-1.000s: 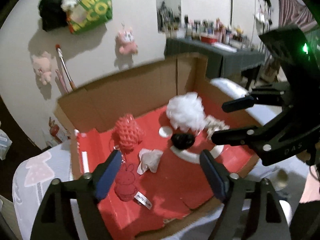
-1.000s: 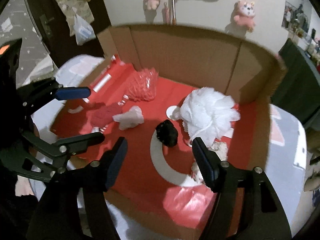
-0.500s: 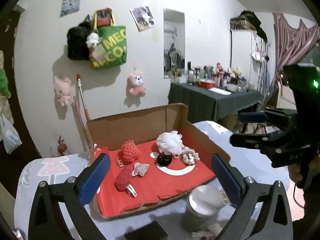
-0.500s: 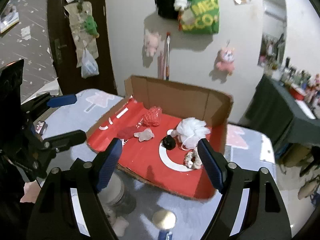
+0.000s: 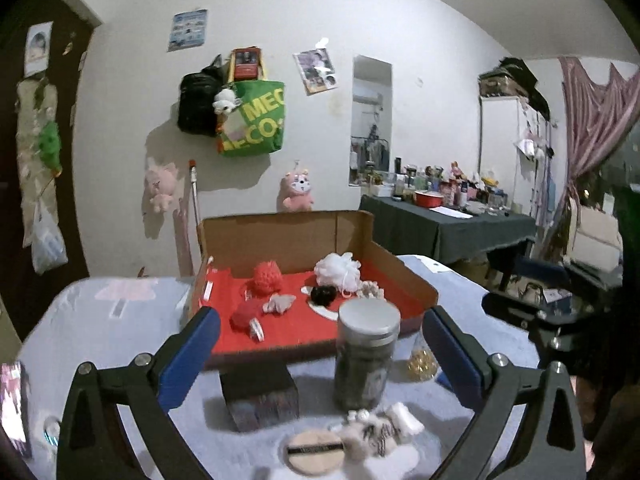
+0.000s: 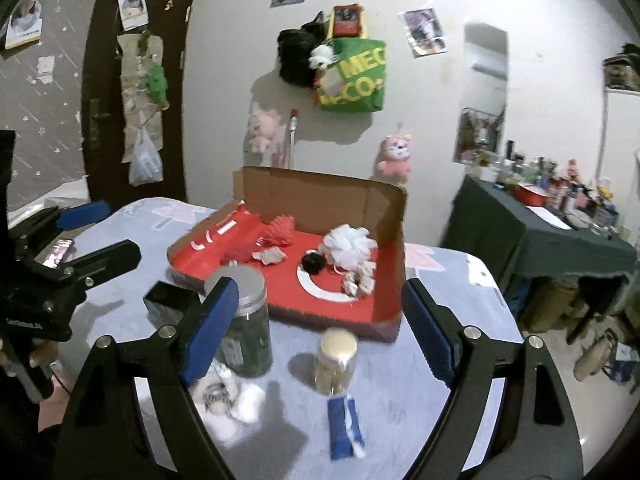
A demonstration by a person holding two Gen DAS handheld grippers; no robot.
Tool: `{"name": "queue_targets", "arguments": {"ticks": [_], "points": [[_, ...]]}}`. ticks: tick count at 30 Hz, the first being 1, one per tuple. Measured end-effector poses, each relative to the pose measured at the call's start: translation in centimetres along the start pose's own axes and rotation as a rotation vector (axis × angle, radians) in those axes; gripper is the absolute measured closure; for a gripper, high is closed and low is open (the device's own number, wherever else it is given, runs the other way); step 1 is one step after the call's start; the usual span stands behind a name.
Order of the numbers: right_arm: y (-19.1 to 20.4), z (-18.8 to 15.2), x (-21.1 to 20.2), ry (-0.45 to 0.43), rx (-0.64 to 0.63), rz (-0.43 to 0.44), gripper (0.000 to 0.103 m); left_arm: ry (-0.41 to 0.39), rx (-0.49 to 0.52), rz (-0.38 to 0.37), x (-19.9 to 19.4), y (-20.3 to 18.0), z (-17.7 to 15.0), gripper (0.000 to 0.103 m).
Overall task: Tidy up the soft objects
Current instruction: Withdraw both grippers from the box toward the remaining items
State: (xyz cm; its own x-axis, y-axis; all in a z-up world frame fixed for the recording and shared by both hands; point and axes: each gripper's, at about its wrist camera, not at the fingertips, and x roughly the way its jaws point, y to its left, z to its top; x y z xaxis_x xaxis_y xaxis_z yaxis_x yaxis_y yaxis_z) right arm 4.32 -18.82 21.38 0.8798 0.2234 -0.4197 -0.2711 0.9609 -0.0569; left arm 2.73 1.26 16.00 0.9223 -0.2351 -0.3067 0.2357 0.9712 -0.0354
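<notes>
- The soft objects lie inside a shallow cardboard box point(image 5: 404, 276) with a red lining, standing on the worktop point(image 5: 120, 320) beyond both tools.
- A white mesh pouf point(image 5: 337, 267) sits toward the back of the box, just beside a small black fuzzy piece point(image 5: 323, 295) that rests on a white ring printed on the lining.
- A pale ruffled scrunchie point(image 5: 370, 289) lies right of the pouf, near the box's right wall.
- A red mesh pouf point(image 5: 266, 276) sits at the back left; in front of it are a red plush piece point(image 5: 245, 314) and a crumpled whitish cloth point(image 5: 280, 303), close together.
- Another soft white-and-black item point(image 5: 378, 430) lies outside the box on the worktop, next to a round beige puff point(image 5: 315, 450).
- A grey-lidded jar point(image 5: 368, 354) stands upright in front of the box; a small gold-lidded jar point(image 6: 335, 361) stands to its right, and a dark box point(image 5: 260, 396) to its left.
- A blue packet point(image 6: 346, 434) lies near the front edge in the right wrist view.
- The left tool point(image 5: 320, 354) has its blue pads spread wide and carries nothing.
- The right tool point(image 6: 320, 330) is likewise spread wide with nothing between the pads.
- Both tools hang above the near part of the worktop, well apart from the box contents.
</notes>
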Motion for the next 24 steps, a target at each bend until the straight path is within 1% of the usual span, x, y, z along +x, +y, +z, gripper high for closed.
{"name": "queue_targets", "arguments": {"ticks": [3,6,8,10,13,17,20,24], "points": [[0.7,-2.4,-0.4,-0.01,0.022,-0.024,0.019,-0.015,-0.006,0.031,-0.5,-0.1,-1.9,0.0],[1.2,-4.7,-0.3,-0.02,0.032,-0.047,0.019,-0.011,-0.003,0.06,-0.8,-0.2,-3.7,0.0],[1.4,-5.9,0.0,-0.015,0.044,-0.053,0.019,0.003,0.006,0.067,-0.6,-0.3,-5.0,0.0],[1.5,-7.2,0.6,0.001,0.067,-0.037,0.019,0.022,0.004,0.075,-0.2,-0.3,-6.1,0.0],[2.0,-9.0,1.1,0.019,0.068,-0.046,0.019,0.07,-0.008,0.089,0.8,0.2,-7.7,0.0],[2.6,-10.6,2.8,0.074,0.084,-0.013,0.019,0.152,-0.053,0.085,2.6,1.0,-9.4,0.0],[2.7,-11.3,3.8,0.106,0.092,-0.001,0.019,0.195,-0.042,0.105,3.6,1.3,-10.3,0.0],[2.6,-11.8,5.2,0.147,0.113,0.027,0.019,0.241,-0.037,0.103,4.6,1.5,-11.0,0.0]]}}
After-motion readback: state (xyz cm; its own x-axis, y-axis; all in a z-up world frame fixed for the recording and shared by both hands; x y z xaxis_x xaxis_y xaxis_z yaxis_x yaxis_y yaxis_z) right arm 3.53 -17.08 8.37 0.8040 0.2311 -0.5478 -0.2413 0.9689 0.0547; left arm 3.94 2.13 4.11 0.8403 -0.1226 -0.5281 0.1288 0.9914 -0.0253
